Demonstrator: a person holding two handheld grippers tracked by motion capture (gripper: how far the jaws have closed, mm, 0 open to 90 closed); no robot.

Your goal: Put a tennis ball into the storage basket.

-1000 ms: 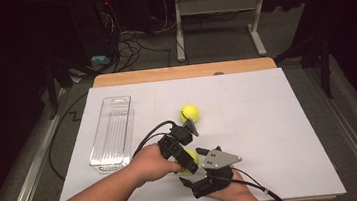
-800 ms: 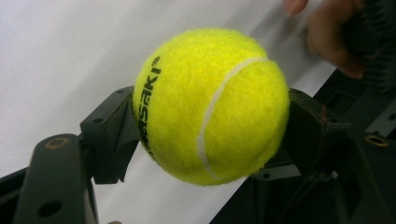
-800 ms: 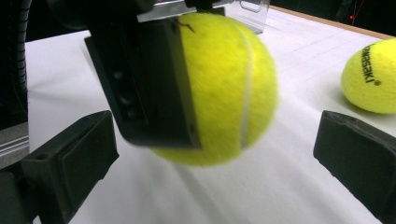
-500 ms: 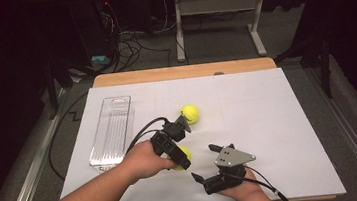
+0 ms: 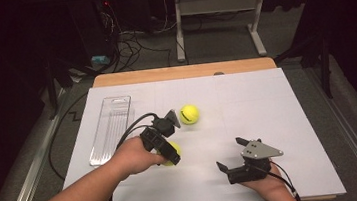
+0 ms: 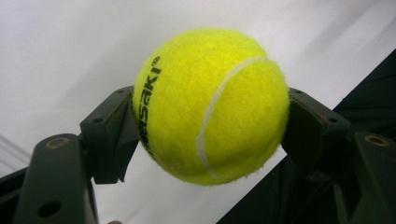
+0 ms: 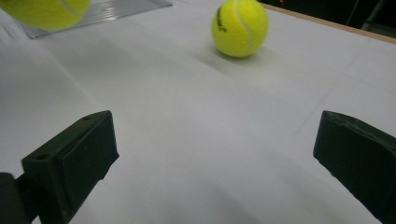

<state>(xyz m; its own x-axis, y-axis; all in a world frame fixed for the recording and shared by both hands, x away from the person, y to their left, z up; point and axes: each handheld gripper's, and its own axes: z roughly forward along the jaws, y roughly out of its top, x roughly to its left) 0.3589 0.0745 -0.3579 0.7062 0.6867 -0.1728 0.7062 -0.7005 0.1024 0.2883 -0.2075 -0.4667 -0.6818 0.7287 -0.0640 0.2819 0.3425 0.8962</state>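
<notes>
The left hand-held gripper (image 5: 171, 154) clamps a fuzzy yellow tennis ball (image 6: 210, 105) at the frame's lower centre. The clear ribbed plastic tray (image 5: 112, 130) lies to its upper left on the white counter (image 5: 278, 115), long axis running up the frame. The right hand-held gripper (image 5: 230, 155) gapes empty.

Tray (image 5: 112, 130): clear plastic, lying lengthwise at the sheet's left side;
Sheet (image 5: 267, 101): white, covering the table;
Table (image 5: 183, 72): wooden edge showing at the far side;
Cables (image 5: 133, 45): lying on the floor beyond

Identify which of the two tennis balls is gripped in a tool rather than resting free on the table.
The nearer tennis ball, clamped between the left tool's jaws. The farther tennis ball sits alone on the white table, touched by nothing.
</notes>
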